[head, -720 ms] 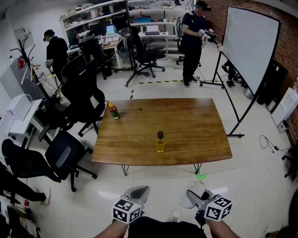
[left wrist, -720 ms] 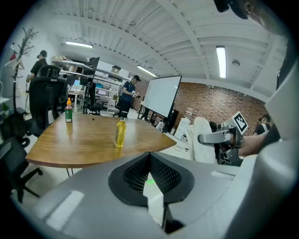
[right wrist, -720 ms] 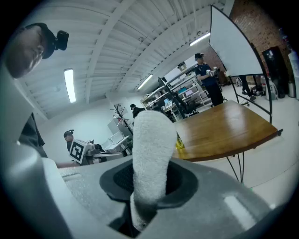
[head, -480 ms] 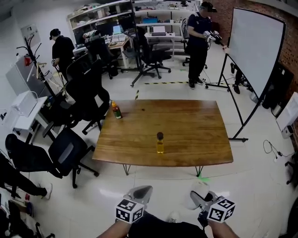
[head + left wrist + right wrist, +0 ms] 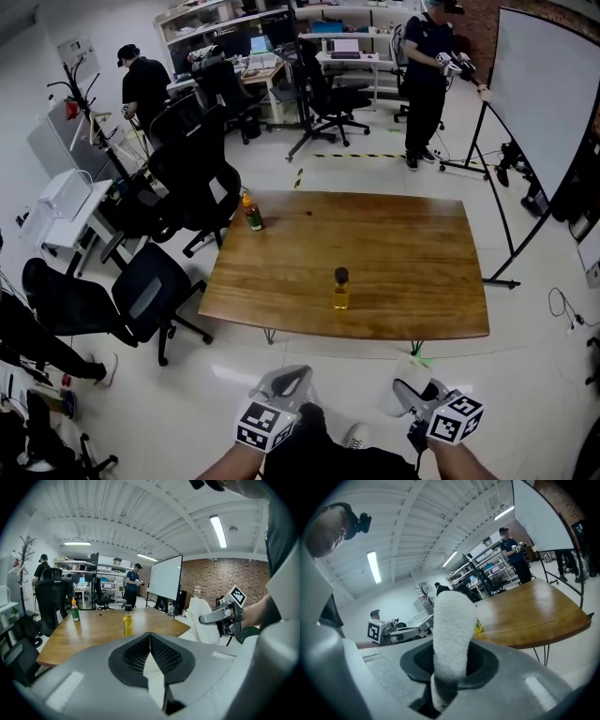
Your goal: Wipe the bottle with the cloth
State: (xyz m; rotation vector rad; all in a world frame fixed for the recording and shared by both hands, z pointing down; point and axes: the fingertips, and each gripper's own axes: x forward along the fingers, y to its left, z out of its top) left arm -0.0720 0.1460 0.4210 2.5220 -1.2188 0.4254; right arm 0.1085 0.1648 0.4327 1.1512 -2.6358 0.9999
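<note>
The cloth is clamped in the right tool, the left tool closed empty, the bottle stood on the table.

Wooden table, whiteboard, office chairs

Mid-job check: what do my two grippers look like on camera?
Both are pale grey moulded shells, left gripper and right gripper alike. Each carries a white cube with black square markers. Black ribbed pads line the left one's jaws.
</note>
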